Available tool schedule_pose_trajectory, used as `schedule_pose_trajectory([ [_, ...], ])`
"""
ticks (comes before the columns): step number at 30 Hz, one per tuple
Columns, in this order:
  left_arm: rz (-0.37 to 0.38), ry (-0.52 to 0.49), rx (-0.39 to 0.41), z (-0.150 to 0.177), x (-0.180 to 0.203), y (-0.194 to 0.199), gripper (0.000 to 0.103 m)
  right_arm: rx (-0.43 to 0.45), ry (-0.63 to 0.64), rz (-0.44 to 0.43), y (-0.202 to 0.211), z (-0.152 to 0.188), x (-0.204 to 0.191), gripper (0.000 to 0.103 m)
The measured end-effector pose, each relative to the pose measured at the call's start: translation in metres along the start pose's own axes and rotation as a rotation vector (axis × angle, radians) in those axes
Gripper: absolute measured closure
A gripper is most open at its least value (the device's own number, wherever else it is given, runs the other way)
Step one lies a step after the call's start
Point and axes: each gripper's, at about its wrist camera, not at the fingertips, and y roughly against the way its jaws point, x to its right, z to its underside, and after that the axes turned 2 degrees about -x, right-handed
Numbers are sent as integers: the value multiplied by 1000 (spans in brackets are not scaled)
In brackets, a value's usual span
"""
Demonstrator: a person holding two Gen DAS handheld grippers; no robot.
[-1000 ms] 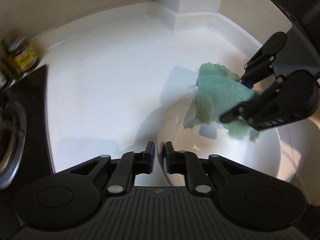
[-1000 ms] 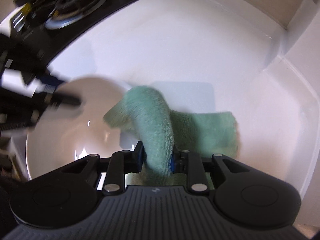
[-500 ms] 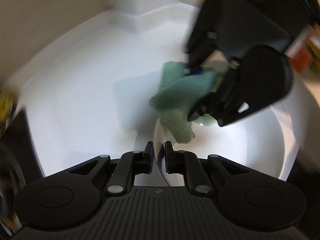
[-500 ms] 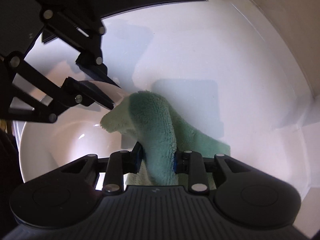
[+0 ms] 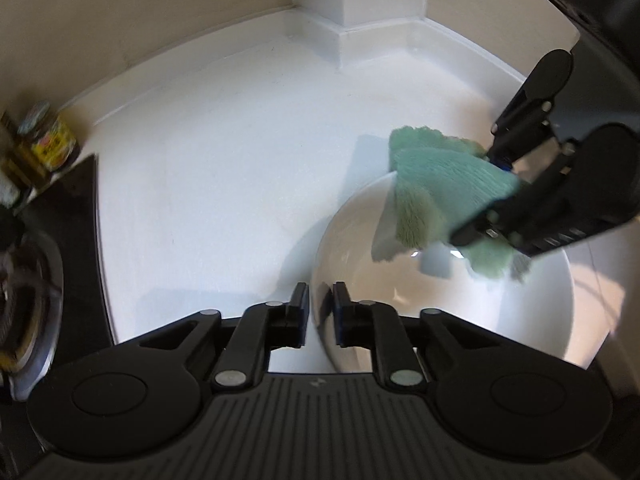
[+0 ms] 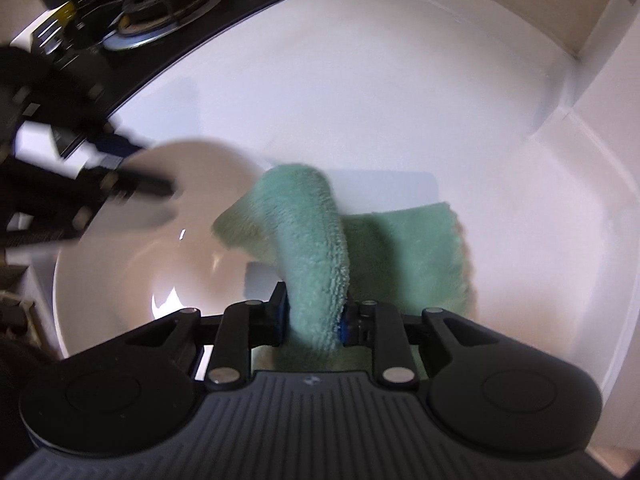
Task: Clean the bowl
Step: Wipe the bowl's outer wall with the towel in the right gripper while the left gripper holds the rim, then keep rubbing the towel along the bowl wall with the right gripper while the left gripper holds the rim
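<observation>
The white bowl [image 5: 460, 312] sits on the white worktop [image 5: 224, 184], its near rim between the narrow jaws of the left tool [image 5: 320, 316], which have just been closing on it. The right tool [image 6: 314, 322], its jaws also just closing, pinches a fold of the green cloth [image 6: 316, 248] over the bowl's far side. Wiping well probably means steadying the rim firmly while sweeping the cloth around the inner wall, keeping its loose tail inside.

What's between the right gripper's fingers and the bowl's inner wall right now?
The green cloth: the right gripper pinches a fold of it, and the rest hangs into the white bowl. Both wrist views show it.
</observation>
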Motion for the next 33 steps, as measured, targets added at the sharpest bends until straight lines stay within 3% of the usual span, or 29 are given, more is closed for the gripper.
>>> schedule_pose_trajectory([
  [5,4,-99,5,-9,1,-7,92,-33,39,7,-5,-8,1,83],
  [9,0,-202,14,-14,4,-13,90,-7,59,88,-8,-28,3,83],
  [12,9,-216,14,-18,-2,-17,90,-16,125,132,-12,-39,-9,81],
  [14,8,-163,27,-20,-12,-20,89,-22,156,140,-15,-43,-15,81],
  [17,-19,13,25,-16,-22,-20,76,2,40,59,-13,-39,-3,85],
  [19,-32,103,19,-11,-26,-18,76,25,-40,33,-17,-37,-1,87],
  [23,-42,151,-2,4,-15,-15,80,64,-182,36,-12,-16,3,87],
  [25,-33,116,9,6,-13,-17,90,36,-146,31,-12,-13,-3,85],
  [30,25,-53,10,4,-15,-10,90,-97,31,-44,4,-7,-2,80],
  [33,42,-174,11,-1,-9,-14,89,-126,78,-23,2,-21,4,80],
])
